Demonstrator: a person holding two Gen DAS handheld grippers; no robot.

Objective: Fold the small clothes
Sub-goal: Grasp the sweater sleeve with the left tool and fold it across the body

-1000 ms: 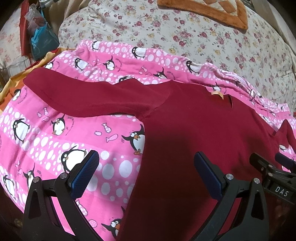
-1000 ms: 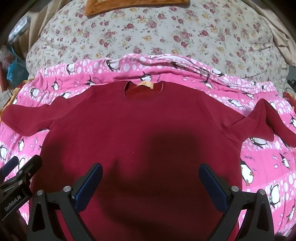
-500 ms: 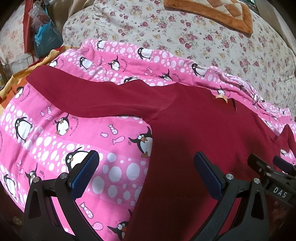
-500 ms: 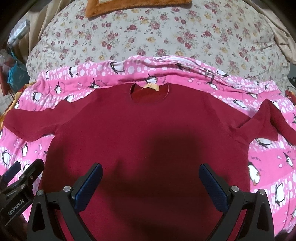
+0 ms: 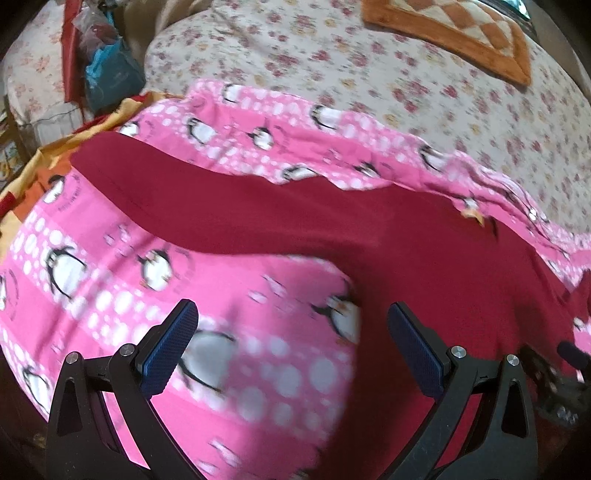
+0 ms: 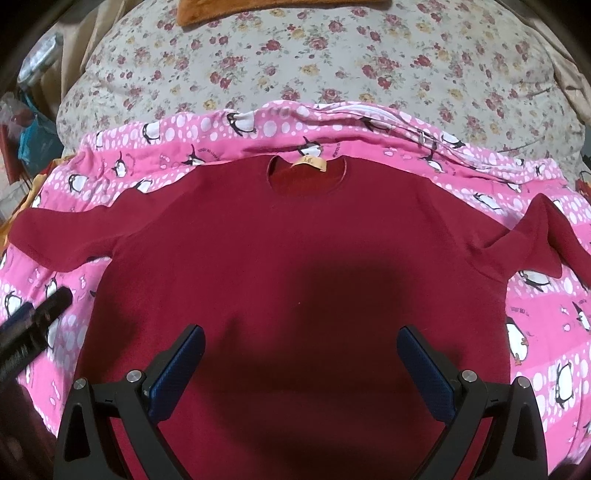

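A dark red long-sleeved top (image 6: 295, 251) lies spread flat on a pink penguin blanket (image 6: 546, 332), neck opening with a tan label (image 6: 308, 162) at the far side. Its left sleeve (image 5: 207, 206) stretches out to the left; its right sleeve (image 6: 535, 240) is bunched and folded back. My right gripper (image 6: 301, 360) is open and empty above the top's lower middle. My left gripper (image 5: 291, 343) is open and empty above the blanket, just left of the top's left side edge. The left gripper also shows in the right wrist view (image 6: 33, 332).
The blanket lies on a bed with a floral cover (image 6: 332, 66). An orange patchwork mat (image 5: 461, 33) lies at the far side. Bags and clutter (image 5: 107, 70) stand off the bed at the far left.
My left gripper has moved left, off the top's body and over the blanket; its view is blurred by motion. My right gripper has drawn back slightly. Both stay open.
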